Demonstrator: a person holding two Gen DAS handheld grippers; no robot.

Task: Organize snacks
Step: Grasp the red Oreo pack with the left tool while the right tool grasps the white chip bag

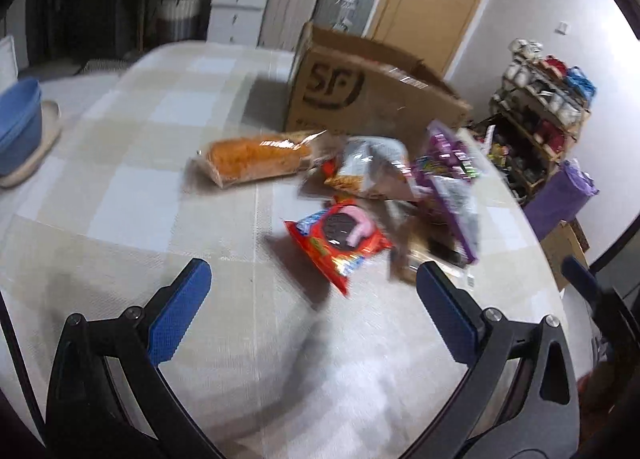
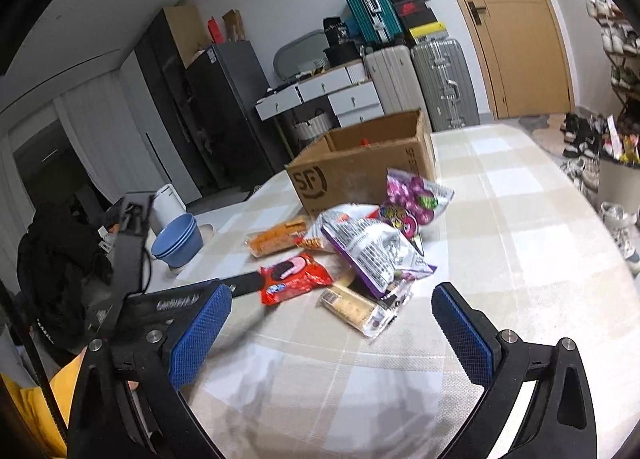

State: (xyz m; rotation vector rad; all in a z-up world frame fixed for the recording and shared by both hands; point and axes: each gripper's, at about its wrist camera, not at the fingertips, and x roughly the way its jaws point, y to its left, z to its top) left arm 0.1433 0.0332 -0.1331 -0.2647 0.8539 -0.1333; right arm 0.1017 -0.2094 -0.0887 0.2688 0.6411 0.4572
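Snacks piled at 12 o'clock before the cardboard box [image 2: 362,163], both grippers [image 1: 312,295] [image 2: 332,323] spread apart and empty; red cookie pack [image 1: 340,241] looks light, crinkly, slippery, best pinched at its sealed edge.

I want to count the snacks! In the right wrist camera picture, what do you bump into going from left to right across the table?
Blue bowls → orange snack pack → red cookie pack → clear-wrapped cracker pack → purple-edged bag. The cardboard box sits behind them all.
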